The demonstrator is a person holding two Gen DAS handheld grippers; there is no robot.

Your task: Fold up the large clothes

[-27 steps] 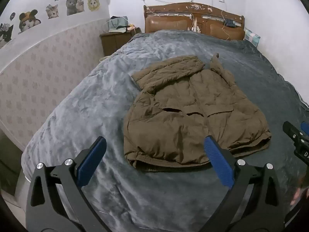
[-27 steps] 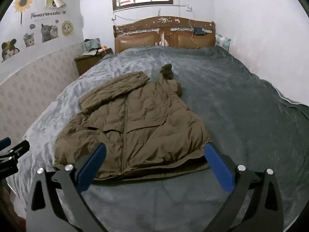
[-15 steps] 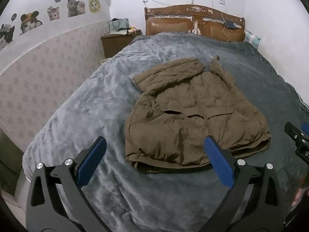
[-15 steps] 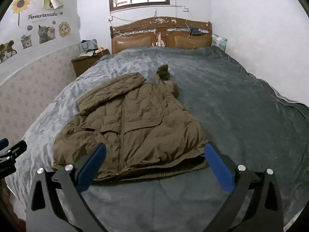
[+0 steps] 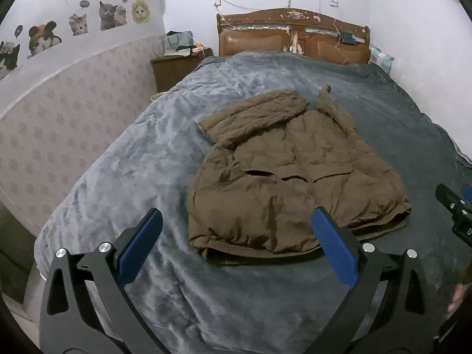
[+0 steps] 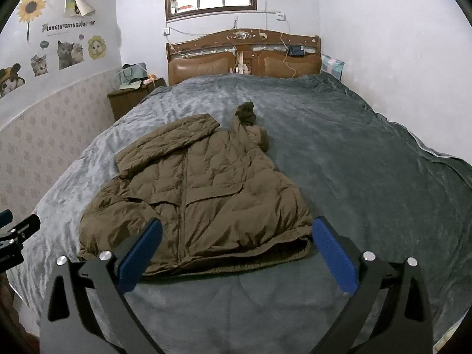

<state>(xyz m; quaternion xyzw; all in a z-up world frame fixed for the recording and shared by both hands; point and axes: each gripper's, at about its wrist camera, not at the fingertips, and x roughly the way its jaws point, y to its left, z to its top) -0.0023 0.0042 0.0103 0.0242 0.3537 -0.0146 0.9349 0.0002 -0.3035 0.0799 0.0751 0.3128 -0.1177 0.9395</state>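
Both grippers, left and right, hung wide open with nothing held, above the near blanket. Past them the brown quilted puffer jacket lay mid-bed on the grey plush blanket, one sleeve folded across, so most folding looked left.

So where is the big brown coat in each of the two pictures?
Left wrist view: the brown coat lies on the grey blanket, middle to right, above the right blue finger.
Right wrist view: the brown coat lies left of the middle, its hem just above both blue fingers.
Shared landmark: the wooden headboard, at the far end of the bed in both.
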